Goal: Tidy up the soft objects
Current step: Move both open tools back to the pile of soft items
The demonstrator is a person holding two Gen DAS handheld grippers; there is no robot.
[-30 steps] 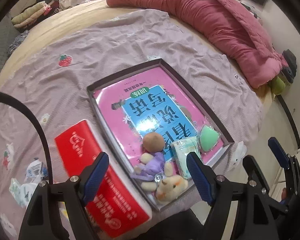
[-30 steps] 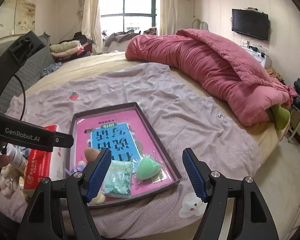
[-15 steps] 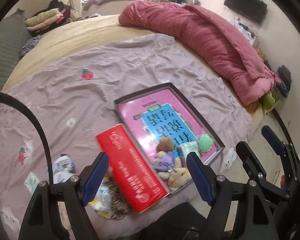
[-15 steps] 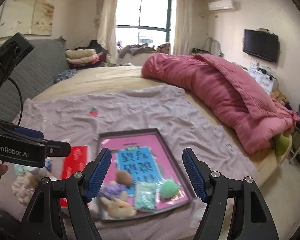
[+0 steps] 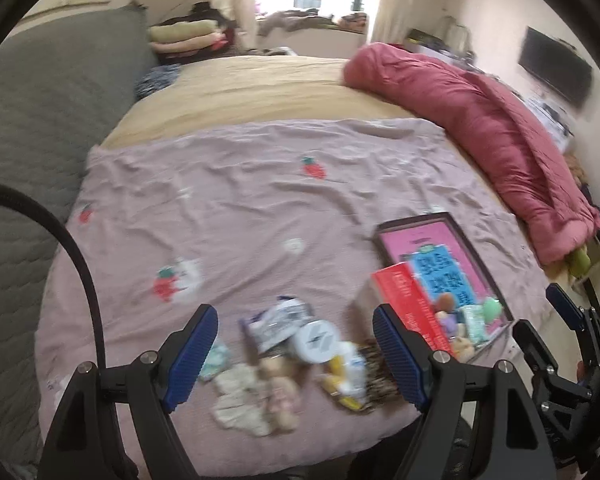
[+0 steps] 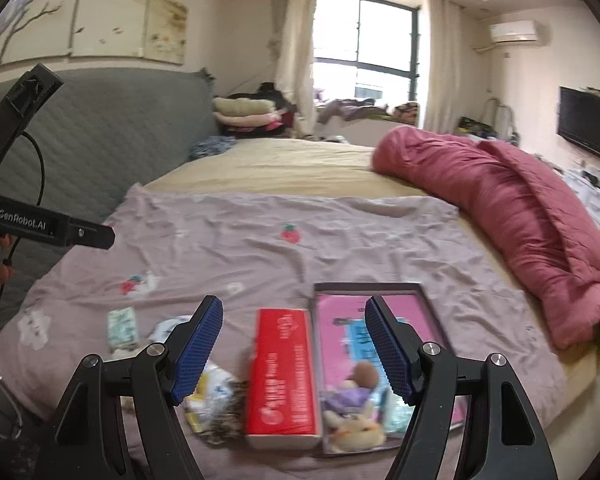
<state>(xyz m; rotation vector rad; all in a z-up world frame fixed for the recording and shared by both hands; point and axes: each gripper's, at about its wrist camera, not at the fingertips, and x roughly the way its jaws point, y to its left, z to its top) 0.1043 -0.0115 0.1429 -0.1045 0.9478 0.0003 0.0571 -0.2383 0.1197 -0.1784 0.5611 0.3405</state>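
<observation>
A dark tray (image 5: 416, 222) (image 6: 364, 287) lies on the bed's mauve sheet and holds a pink book, a plush rabbit (image 6: 356, 426), a purple doll (image 6: 346, 398), a green sponge (image 5: 492, 307) and a tissue pack (image 5: 473, 322). A red box (image 5: 406, 300) (image 6: 284, 368) lies against its left side. Left of that lies a loose heap: a white cloth (image 5: 240, 400), a small plush (image 5: 280, 386), a white jar (image 5: 316, 342), packets (image 5: 278, 320). My left gripper (image 5: 294, 356) is open above the heap. My right gripper (image 6: 294, 350) is open above the red box.
A rolled pink quilt (image 5: 500, 136) (image 6: 520, 208) lies along the bed's right side. A grey padded headboard (image 5: 32, 128) stands at the left. Folded clothes (image 6: 244, 114) are stacked at the back. A green tissue pack (image 6: 121, 326) lies apart on the sheet.
Both grippers have pulled back and swung left. The tray has slid to the right of both views and the loose heap has come into sight. Both stay open and empty.
</observation>
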